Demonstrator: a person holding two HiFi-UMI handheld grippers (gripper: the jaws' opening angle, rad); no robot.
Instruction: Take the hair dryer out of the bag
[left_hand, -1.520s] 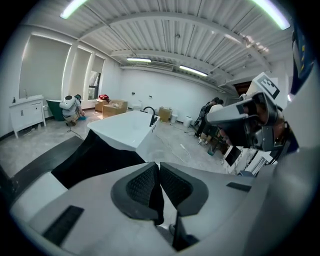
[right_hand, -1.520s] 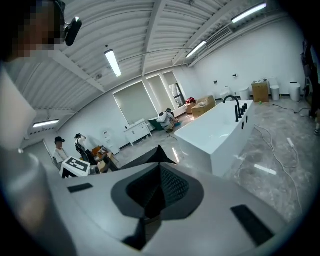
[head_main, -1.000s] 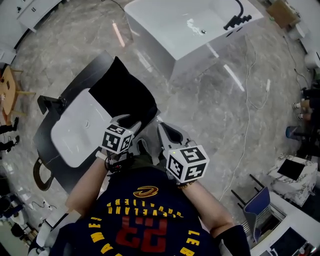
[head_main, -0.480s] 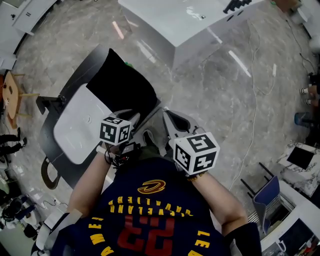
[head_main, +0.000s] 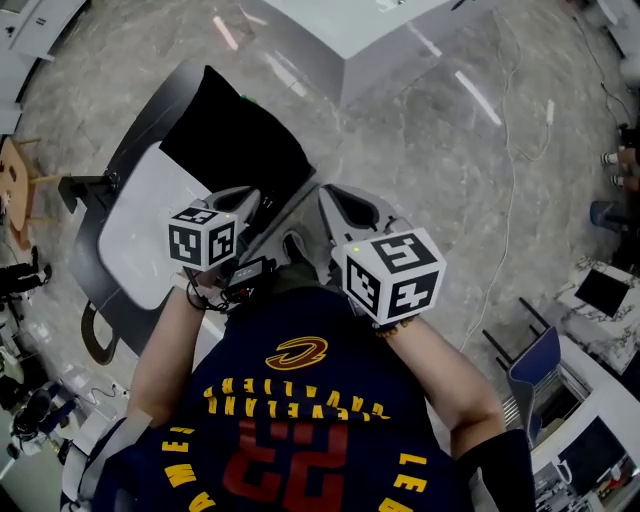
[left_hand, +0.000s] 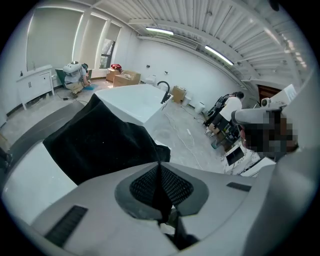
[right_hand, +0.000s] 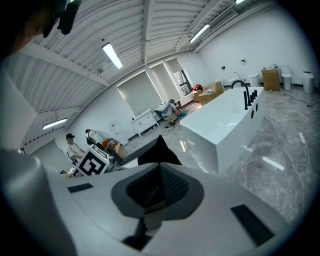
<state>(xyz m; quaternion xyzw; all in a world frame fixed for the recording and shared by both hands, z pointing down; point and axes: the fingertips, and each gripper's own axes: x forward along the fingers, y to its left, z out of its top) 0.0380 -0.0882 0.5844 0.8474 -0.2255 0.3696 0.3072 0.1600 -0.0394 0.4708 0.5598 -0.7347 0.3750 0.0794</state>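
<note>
A black bag lies on a white basin top; it also shows in the left gripper view and the right gripper view. No hair dryer shows in any view. My left gripper sits at the bag's near edge. Its jaws have just been closing and now meet on the black fabric there. My right gripper hangs just right of the bag, shut with nothing in it.
The basin rests on a dark counter. A white bathtub stands beyond on the marble floor, with a white cable trailing to its right. A blue chair is at lower right. People sit in the background.
The left gripper's jaws have come together at the bag's edge. The whole scene has slid up and left in the head view. The right gripper stays shut.
</note>
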